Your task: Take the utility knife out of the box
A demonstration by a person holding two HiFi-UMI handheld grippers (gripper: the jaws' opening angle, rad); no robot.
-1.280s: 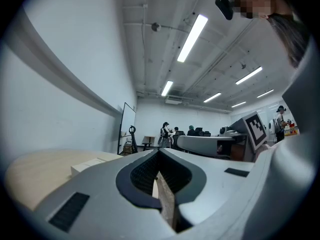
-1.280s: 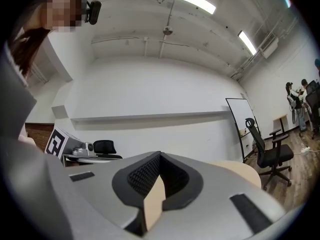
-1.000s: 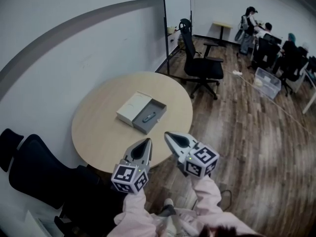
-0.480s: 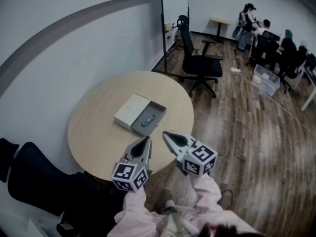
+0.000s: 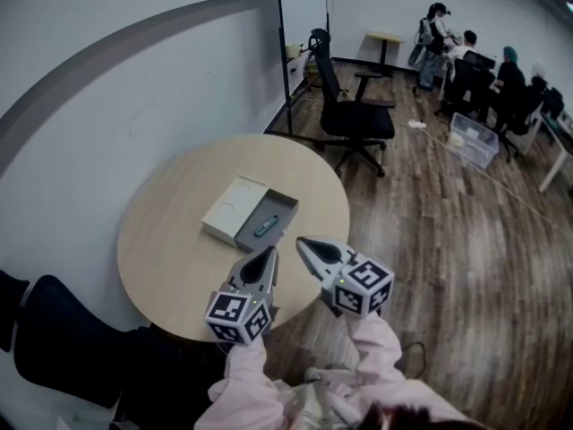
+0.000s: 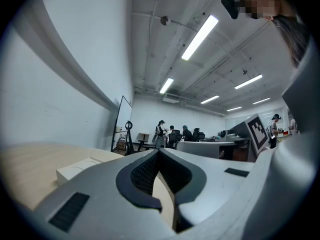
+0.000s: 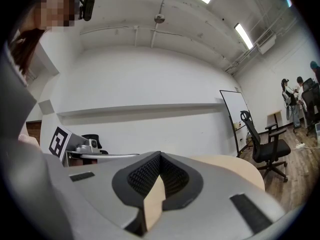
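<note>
Lying in the open grey box [image 5: 285,208] near the middle of the round surface [image 5: 170,249], the utility knife [image 5: 265,227] showed as a small dark bar. Its long axis ran with the box's longer side, from lower left to upper right in the head view, so away from the person and a little to the right. A cream lid [image 5: 228,208] lay flat against the box's left long side. Both tools hung over the near edge of the surface, pointing level toward the box and not touching it. The left gripper [image 5: 269,254] was the nearer, its tip just short of the box's near end and almost in line with the knife. The right gripper [image 5: 302,243] stood just beside it, off to the right of the box. Each gripper's own view showed its fingers pressed together with nothing between them. By my judgement the knife lay ahead of and below the tips. A pinch across its narrow width would therefore need the fingers to spread, tip downward and straddle the bar crosswise, with the left one best placed for that.
</note>
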